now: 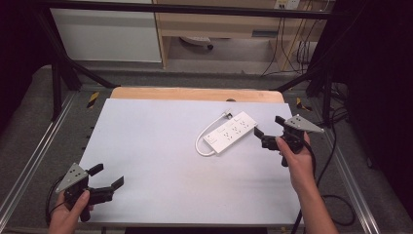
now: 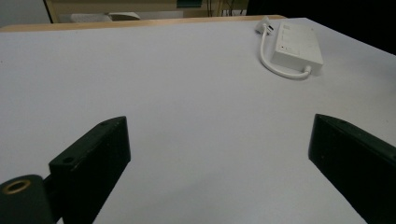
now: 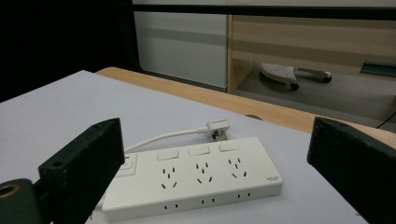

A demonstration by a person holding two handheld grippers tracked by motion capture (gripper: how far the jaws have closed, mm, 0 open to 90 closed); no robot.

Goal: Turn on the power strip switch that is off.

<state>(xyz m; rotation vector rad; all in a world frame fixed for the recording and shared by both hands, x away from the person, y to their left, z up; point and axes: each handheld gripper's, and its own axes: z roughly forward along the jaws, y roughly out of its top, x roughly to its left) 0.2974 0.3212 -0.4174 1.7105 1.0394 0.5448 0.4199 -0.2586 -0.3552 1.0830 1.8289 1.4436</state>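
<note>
I see a white plastic power strip (image 1: 231, 132), a flat rectangle with three sockets and switches, its short cord looped beside it, lying at two o'clock on the matte pale table (image 1: 160, 161). My right gripper (image 1: 268, 132) sits just beside it, jaws apart; my left gripper (image 1: 108, 176) at seven o'clock gapes too.

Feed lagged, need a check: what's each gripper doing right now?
Left gripper: open, holding nothing, over bare table.
Right gripper: open, holding nothing, beside the power strip.
</note>
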